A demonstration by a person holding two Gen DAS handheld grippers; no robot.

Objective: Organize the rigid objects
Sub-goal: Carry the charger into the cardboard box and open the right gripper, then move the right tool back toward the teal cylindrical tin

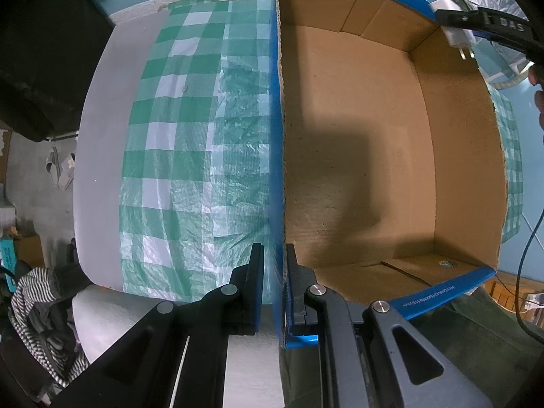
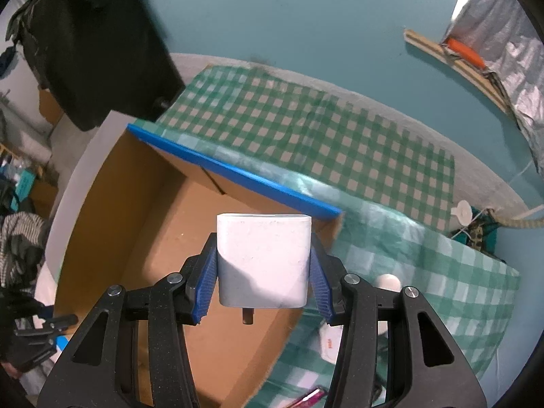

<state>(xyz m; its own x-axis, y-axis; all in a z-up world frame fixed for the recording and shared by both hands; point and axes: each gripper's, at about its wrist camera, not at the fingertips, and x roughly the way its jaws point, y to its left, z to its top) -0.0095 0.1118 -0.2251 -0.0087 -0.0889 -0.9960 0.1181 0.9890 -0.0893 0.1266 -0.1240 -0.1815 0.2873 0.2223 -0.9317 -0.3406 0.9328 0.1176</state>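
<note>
Item: white charger block held above open cardboard box.

Right gripper [image 2: 264, 268], blue pads nearly closed on the charger block [image 2: 264, 260], prongs down, over the box [image 2: 136, 210] interior. Left view alone shows the left gripper [image 1: 273, 285], narrowly parted, clamping the box's near-left wall. Right view alone shows a pink item [image 2: 311, 397] on the checked cloth [image 2: 340, 129] covering the bench.

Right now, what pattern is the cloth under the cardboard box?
Green-and-white check; the cloth shows best in the right wrist view, beyond the cardboard box.
</note>
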